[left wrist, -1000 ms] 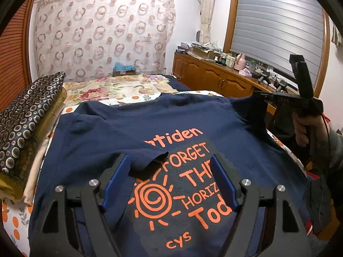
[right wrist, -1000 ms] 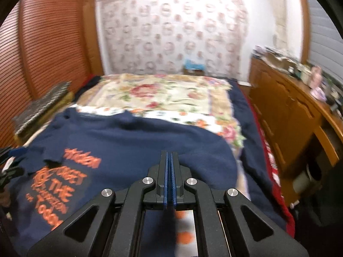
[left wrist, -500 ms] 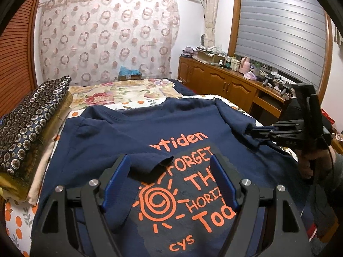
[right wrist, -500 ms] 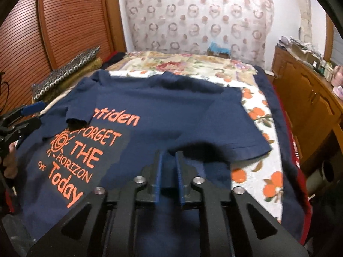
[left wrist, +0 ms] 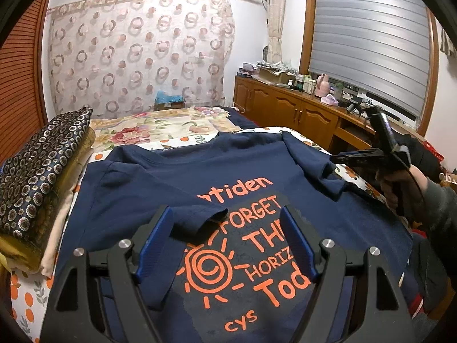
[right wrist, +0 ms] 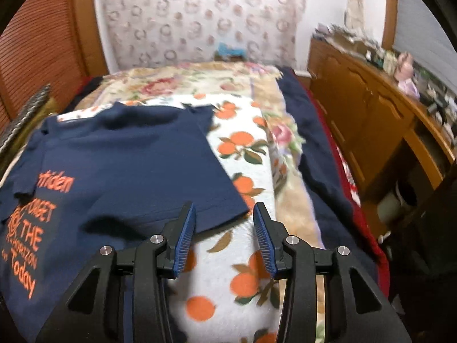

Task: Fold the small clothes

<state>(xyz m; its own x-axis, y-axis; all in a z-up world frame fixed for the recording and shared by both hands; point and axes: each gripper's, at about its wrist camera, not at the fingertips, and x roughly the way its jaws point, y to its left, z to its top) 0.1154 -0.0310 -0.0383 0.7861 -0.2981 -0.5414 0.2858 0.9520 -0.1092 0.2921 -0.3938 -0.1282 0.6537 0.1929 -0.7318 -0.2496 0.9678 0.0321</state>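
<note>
A navy T-shirt (left wrist: pixel 160 183) with orange print lies face up on the bed. One sleeve (left wrist: pixel 200 218) is folded in over the chest. My left gripper (left wrist: pixel 225 214) hovers open above that sleeve and the print, holding nothing. The other sleeve (right wrist: pixel 182 177) lies spread flat on the orange-patterned blanket. My right gripper (right wrist: pixel 224 211) is low over that sleeve's hem corner. Its jaws are opening and the pads do not press the cloth. In the left wrist view the right gripper (left wrist: pixel 336 158) sits beside the sleeve (left wrist: pixel 322 171), held by a hand.
A stack of folded fabrics (left wrist: pixel 37 177) stands along the bed's left side. The orange-print blanket (right wrist: pixel 242 148) and a floral cover (left wrist: pixel 160 125) lie under and beyond the shirt. Wooden cabinets (left wrist: pixel 285 111) with clutter run along the right, past the bed's edge.
My right gripper came down from a raised hold, its jaws parted, and the sleeve now lies flat on the blanket. The left gripper stayed where it was, open.
</note>
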